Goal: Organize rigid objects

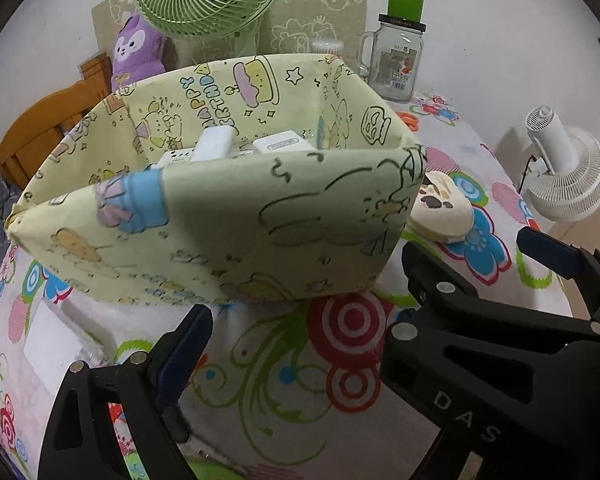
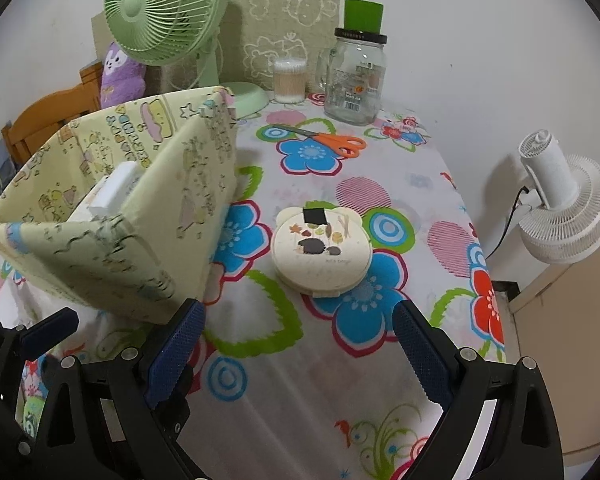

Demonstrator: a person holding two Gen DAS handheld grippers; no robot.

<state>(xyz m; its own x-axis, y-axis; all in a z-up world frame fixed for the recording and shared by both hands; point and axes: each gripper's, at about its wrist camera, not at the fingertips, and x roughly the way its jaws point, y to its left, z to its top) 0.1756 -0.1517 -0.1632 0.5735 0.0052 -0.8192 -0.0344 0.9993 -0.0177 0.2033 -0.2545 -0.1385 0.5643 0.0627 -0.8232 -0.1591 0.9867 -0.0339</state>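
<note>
Right gripper (image 2: pixel 296 344): jaws wide, empty, low centre of its view; we judge it is lined up on the compact.
Left gripper (image 1: pixel 300 320): also spread and empty, bottom of its view, facing the bin wall.
Compact (image 2: pixel 321 254): flat on the cloth (image 2: pixel 380 380) mid-frame, just beside the bin, apart from it.
Bin (image 1: pixel 204 220): upright, centre-left; white chargers (image 1: pixel 282 147) already inside, so we read it as the collecting place.
Scissors (image 2: pixel 328 140): loose, upper centre.

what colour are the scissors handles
Orange. The scissors show best in the right wrist view, lying near the glass jar.
</note>
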